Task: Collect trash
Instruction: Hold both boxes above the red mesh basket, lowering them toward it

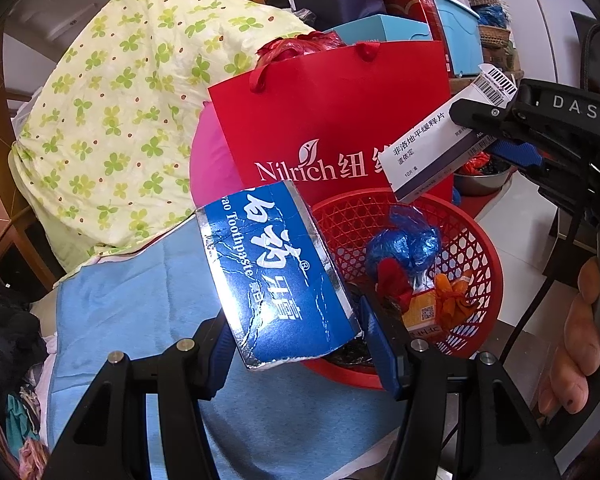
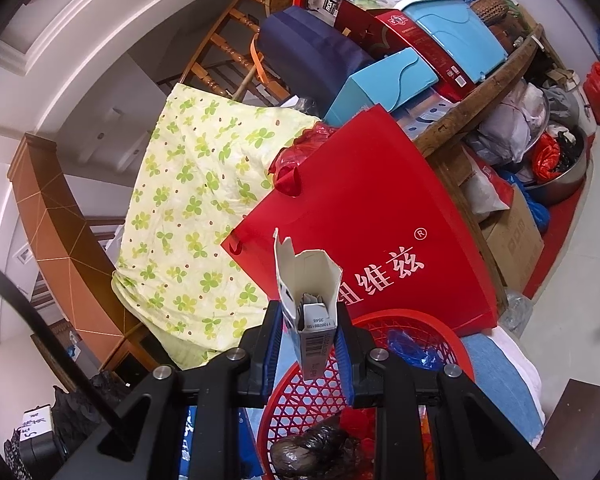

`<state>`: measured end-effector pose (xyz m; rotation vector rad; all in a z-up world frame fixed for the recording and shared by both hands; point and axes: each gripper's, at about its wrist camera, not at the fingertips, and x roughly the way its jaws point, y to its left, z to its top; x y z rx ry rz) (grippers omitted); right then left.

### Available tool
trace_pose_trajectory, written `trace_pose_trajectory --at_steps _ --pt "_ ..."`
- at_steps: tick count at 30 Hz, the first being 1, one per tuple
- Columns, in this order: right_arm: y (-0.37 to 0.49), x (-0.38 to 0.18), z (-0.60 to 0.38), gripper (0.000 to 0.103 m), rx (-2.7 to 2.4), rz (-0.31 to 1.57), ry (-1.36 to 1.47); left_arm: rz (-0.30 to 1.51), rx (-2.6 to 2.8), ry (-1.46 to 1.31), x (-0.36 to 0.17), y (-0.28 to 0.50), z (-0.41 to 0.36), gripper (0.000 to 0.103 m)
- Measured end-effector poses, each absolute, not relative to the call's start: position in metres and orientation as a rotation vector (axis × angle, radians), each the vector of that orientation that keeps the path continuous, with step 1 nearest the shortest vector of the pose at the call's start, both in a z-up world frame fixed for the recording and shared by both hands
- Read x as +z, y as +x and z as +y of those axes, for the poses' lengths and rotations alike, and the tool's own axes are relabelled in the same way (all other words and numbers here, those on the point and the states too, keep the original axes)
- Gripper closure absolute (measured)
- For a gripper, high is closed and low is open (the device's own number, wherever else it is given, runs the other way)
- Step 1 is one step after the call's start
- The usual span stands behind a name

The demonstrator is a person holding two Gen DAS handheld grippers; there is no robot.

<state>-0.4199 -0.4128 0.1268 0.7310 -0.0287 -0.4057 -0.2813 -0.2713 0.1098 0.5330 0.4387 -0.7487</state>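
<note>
Both tools are loaded above the red basket [image 1: 480,248]. The left tool [image 1: 296,344] is clamped on a crumpled blue toothpaste box [image 1: 276,268], whose long axis runs from near right up to far left; the basket lies just right of it and below. The right tool [image 2: 308,344] is clenched on a small white medicine box [image 2: 306,292], standing upright with its torn open flaps up, directly over the basket's far rim. I judge the right one nearer to dropping its load in.
</note>
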Motion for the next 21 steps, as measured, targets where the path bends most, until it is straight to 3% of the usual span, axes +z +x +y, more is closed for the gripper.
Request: trace_pose_trajectory --at_steps 21 --pt "-0.420 0.117 -0.423 0.076 -0.429 0.004 0.786 0.552 -0.878 0.457 0.098 -0.266 -0.277 0.042"
